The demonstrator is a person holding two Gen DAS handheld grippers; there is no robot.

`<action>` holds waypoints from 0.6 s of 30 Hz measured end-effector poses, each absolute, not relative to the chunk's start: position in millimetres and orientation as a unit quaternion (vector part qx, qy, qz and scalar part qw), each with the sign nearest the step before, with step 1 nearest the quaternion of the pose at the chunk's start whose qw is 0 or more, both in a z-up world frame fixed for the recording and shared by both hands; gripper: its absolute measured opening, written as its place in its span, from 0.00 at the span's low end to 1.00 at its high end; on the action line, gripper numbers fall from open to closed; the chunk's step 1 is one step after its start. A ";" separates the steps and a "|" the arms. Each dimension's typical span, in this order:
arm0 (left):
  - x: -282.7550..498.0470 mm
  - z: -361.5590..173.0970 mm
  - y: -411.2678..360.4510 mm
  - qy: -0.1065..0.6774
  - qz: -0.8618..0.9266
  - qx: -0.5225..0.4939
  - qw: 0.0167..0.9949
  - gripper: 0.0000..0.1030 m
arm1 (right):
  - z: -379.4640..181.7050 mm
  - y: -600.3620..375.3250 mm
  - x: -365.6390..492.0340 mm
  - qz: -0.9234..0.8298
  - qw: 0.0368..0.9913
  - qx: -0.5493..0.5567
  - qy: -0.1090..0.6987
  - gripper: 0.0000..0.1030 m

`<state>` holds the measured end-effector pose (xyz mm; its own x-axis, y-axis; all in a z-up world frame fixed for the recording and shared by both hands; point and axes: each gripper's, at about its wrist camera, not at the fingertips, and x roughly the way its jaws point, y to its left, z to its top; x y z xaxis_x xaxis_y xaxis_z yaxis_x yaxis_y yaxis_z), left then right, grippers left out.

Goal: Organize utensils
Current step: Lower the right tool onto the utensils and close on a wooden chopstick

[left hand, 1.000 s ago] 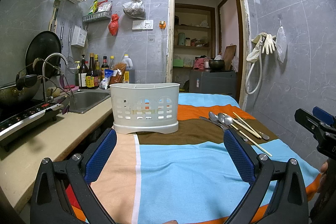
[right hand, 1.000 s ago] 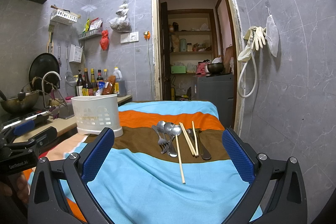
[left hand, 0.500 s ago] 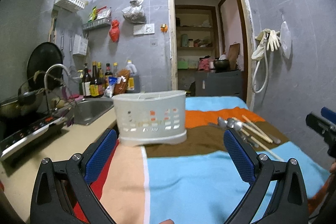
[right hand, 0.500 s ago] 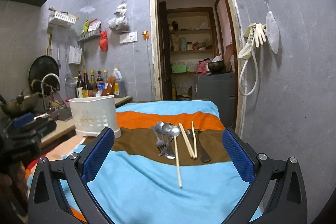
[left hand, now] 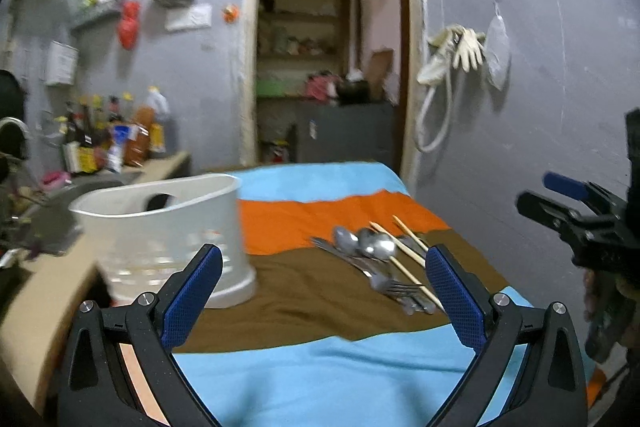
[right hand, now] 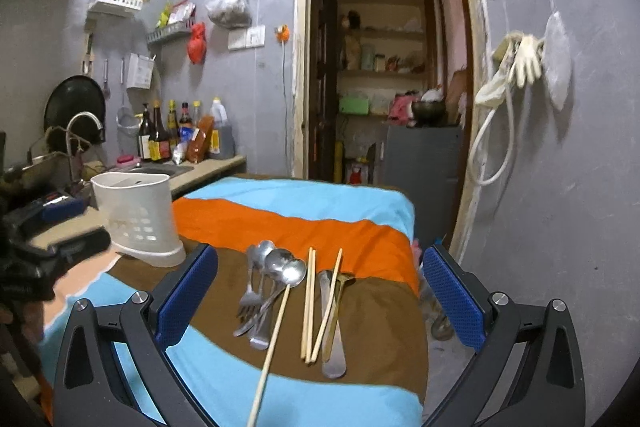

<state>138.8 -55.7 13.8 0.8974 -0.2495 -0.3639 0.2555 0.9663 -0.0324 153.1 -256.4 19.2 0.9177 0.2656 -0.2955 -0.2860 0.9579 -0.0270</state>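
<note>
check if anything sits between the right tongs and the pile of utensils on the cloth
Nothing visible does. The right tongs are open, with the utensils lying straight ahead on the brown stripe of the cloth. The white holder stands off to the left, clear of that path.

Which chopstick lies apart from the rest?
The long one resting against the spoons, slanting toward the camera; the other chopsticks lie grouped right of it.
</note>
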 end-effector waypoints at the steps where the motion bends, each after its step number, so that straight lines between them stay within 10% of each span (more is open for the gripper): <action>1: 146.1 13.1 -57.1 0.195 -0.137 0.006 0.971 0.97 | 18.1 -258.9 161.8 0.143 0.977 -0.034 0.152 1.00; 7: 193.0 8.1 -62.2 0.253 -0.165 -0.012 0.953 0.86 | 5.6 -267.2 211.4 0.149 0.969 -0.029 0.196 0.96; 18: 266.7 -28.7 -71.8 0.385 -0.197 -0.048 0.900 0.34 | -34.3 -266.1 302.5 0.187 0.927 -0.017 0.326 0.47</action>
